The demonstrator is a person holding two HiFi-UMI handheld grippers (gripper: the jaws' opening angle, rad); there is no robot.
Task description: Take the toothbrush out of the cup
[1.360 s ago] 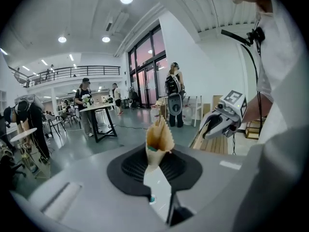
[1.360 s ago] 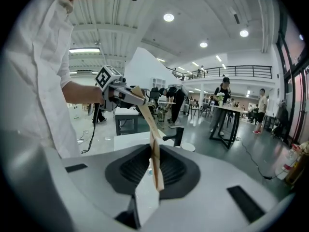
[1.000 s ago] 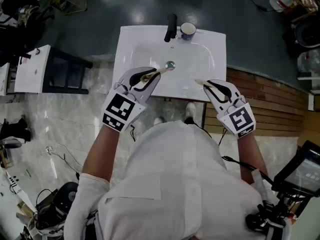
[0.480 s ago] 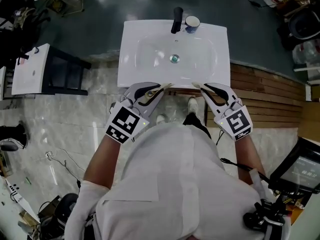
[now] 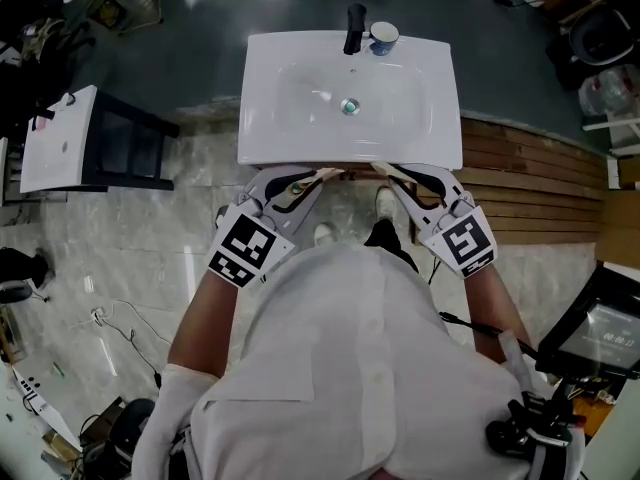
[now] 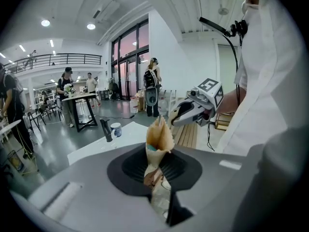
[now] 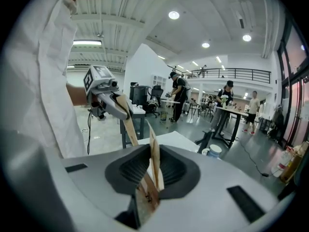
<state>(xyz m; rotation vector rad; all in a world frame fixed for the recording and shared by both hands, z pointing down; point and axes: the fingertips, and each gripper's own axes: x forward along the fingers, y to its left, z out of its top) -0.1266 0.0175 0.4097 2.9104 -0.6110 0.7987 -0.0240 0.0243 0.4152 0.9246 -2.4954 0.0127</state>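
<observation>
A white-and-blue cup (image 5: 383, 36) stands on the back rim of the white sink (image 5: 280, 138), just right of the black faucet (image 5: 353, 28). I cannot make out a toothbrush in it in any view. My left gripper (image 5: 328, 175) and right gripper (image 5: 385, 171) hover side by side at the sink's front edge, far short of the cup. Both point toward the basin. In the left gripper view the tan fingertips (image 6: 160, 125) meet, and the cup (image 6: 116, 129) is small and distant. The right gripper (image 7: 153, 144) also has its pads together, with nothing held.
A black-framed table with a white top (image 5: 70, 138) stands left of the sink. Wooden slats (image 5: 530, 188) lie on the floor to its right. Cables and equipment (image 5: 590, 348) sit at the lower right. Several people stand at tables far behind.
Both grippers have drawn back from over the basin toward my body and now sit at the sink's front edge. Their jaws look the same.
</observation>
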